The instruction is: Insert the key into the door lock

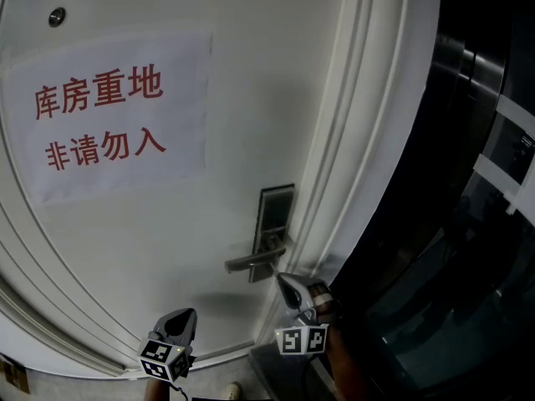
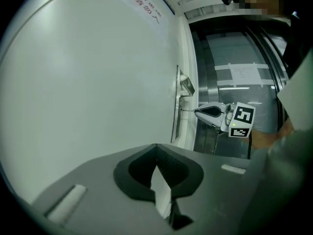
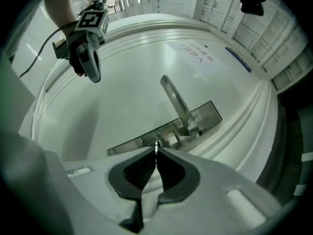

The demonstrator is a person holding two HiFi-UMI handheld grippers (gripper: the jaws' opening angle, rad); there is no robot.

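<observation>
A white door carries a grey metal lock plate (image 1: 276, 215) with a lever handle (image 1: 253, 262). My right gripper (image 1: 285, 279) is just below the handle, shut on a thin silver key (image 3: 156, 148). The key's tip reaches the round keyhole (image 3: 158, 142) in the lock plate (image 3: 205, 115), below the handle (image 3: 175, 99). Seen from the left gripper view, the key (image 2: 188, 110) spans the short gap between the right gripper (image 2: 196, 112) and the plate (image 2: 176, 102). My left gripper (image 1: 185, 316) hangs to the lower left, off the door, shut on nothing (image 2: 156, 147).
A paper sign with red characters (image 1: 104, 115) is stuck on the door above and left of the lock. The moulded door frame (image 1: 368, 140) runs along the right. Beyond it is a dark glass wall (image 1: 476, 224).
</observation>
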